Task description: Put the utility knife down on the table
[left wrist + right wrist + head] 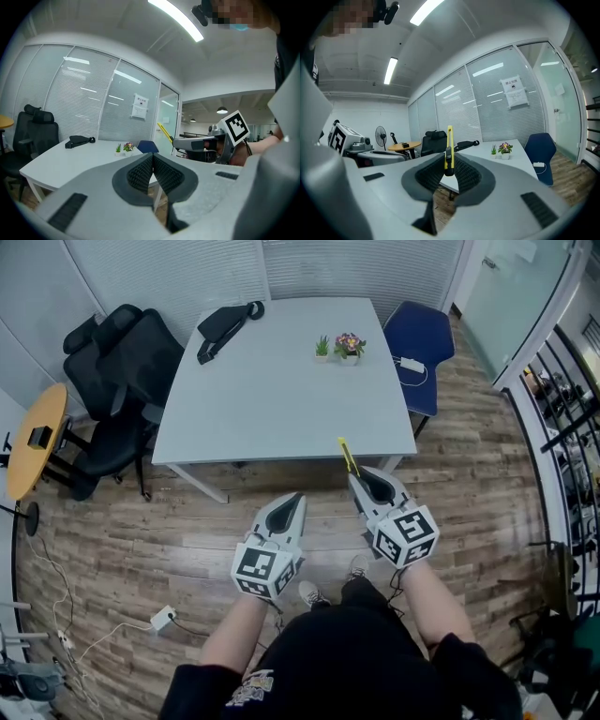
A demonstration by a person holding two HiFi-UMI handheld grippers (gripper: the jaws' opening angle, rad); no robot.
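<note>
Short of table (281,399) near edge, toward its right corner: my right gripper (359,480) clamps knife (348,456), yellow body upright between pads. My left gripper (296,499) closed on nothing. Step, as I judge: carry-in, knife not yet down. Next: reach over bare top, lower, tilt flat, release. Blade hard to make out; knife's lower end hidden in jaws.

The utility knife (449,140) looks like smooth yellow plastic. The left gripper (152,159) and right gripper (449,165) have matt grey plastic shells and ribbed black pads (139,176). The table (272,390) top is smooth and matt; the floor (131,540) is grained wood plank.
</note>
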